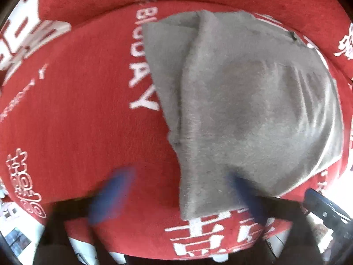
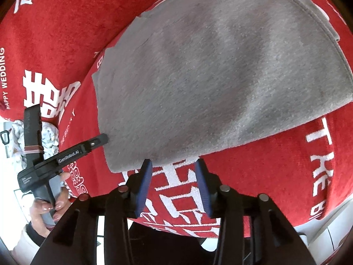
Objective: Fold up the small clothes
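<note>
Though parted, both grippers' fingers [image 2: 145, 176] off garment [image 2: 220, 77].

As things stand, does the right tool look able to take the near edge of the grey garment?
Probably yes. The right tool is open just short of the grey garment, nothing lies between them, and the left tool sits off at the garment's left edge.

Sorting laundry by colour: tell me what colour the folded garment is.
Plain grey garment, clearest in the right wrist view.
</note>
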`<state>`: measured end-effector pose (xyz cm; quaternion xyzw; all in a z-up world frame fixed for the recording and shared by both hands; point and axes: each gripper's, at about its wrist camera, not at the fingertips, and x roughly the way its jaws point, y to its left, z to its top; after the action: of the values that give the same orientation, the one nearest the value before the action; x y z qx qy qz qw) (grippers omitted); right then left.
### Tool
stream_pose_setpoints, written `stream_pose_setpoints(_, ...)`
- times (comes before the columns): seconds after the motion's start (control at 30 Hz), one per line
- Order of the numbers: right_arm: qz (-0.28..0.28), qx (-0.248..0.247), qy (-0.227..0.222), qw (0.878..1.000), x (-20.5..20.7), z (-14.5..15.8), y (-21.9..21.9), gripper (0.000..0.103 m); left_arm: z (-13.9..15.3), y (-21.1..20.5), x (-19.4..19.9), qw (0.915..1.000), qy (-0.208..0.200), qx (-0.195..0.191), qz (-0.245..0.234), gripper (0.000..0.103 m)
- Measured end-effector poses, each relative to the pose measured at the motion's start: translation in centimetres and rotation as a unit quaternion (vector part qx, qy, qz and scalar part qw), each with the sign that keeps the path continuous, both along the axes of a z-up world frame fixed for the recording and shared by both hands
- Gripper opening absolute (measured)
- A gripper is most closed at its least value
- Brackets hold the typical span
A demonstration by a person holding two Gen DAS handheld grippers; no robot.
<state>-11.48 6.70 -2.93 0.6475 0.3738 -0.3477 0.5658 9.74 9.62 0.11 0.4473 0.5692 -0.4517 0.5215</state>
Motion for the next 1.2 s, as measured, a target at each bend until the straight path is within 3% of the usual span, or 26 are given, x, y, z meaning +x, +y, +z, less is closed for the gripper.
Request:
stream_pose_setpoints(0.13, 0.001, 0.0, -0.002, 1.0, 0.2, -0.2, 0.1, 0.057, 0.3, 0.3, -0.3, 0.9998, -0.01, -0.002, -0.02, 0.102)
stream_pose_setpoints(0.37, -0.018, 0.006, -0.016, 1.0, 0.1, -0.8, 0.6, 0.059, -0.8, -1.1, -1.4, 0.9997, -0.018, 0.006, -0.016, 0.102)
stream_pose_setpoints(0.5, -0.063, 0.002, -0.048, 0.997, -0.8, -1.2, 1.3, 0.06, -1.9, -1.5, -1.2, 0.9996, -0.003, 0.022, -0.02, 0.102)
stream_pose_setpoints(0.63, -0.107, 0.014, -0.077, 0.991, -1.4, -2.4, 1.9, 0.06, -2.1, -1.3, -1.4, 0.9996, 0.005, 0.013, -0.027, 0.102)
stream_pose_setpoints(0.9, -0.177, 0.065, -0.16, 0.969, -0.5, -5.9, 3.5, 0.06, -1.1, -1.5, 0.6, 0.9988, 0.045, -0.02, -0.008, 0.102)
stream_pose_setpoints(1.07, -0.21, 0.068, -0.202, 0.954, 0.9, -7.2, 3.6, 0.06, -1.2, -2.1, 3.1, 0.997, 0.065, -0.033, 0.026, 0.102)
stream_pose_setpoints(1.2, -0.246, 0.064, -0.225, 0.941, 1.7, -8.2, 3.3, 0.06, -1.6, -2.4, 4.9, 0.9911, 0.112, -0.039, 0.06, 0.102)
